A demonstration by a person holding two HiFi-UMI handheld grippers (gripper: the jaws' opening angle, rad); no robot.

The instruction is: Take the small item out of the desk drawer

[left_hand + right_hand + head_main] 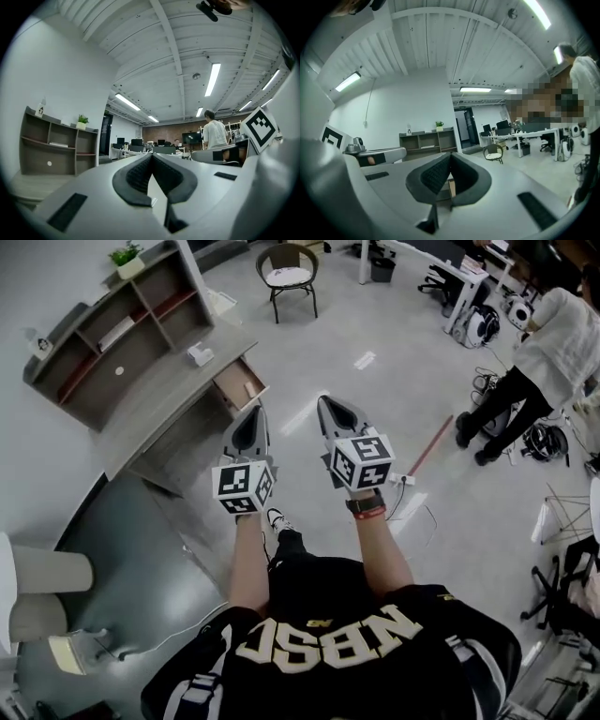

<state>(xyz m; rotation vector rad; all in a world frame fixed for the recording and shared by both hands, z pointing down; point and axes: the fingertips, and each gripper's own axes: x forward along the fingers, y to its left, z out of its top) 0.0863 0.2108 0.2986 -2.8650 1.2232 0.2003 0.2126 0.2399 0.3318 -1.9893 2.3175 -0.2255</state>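
Note:
The grey desk (159, 395) stands at the upper left of the head view, with its wooden drawer (236, 383) pulled open on the right side. A small pale item (251, 388) lies inside the drawer. Both grippers are held out in front of the person, above the floor and just short of the drawer. My left gripper (251, 418) (151, 157) is shut with nothing between its jaws. My right gripper (330, 407) (450, 158) is also shut and empty, and it points towards the desk side of the room.
A shelf unit (117, 329) (49, 150) (426, 139) with a small plant sits on the desk's back. A round chair (289, 277) (493, 152) stands beyond the desk. A person (530, 362) stands at the right by office desks, with cables on the floor there.

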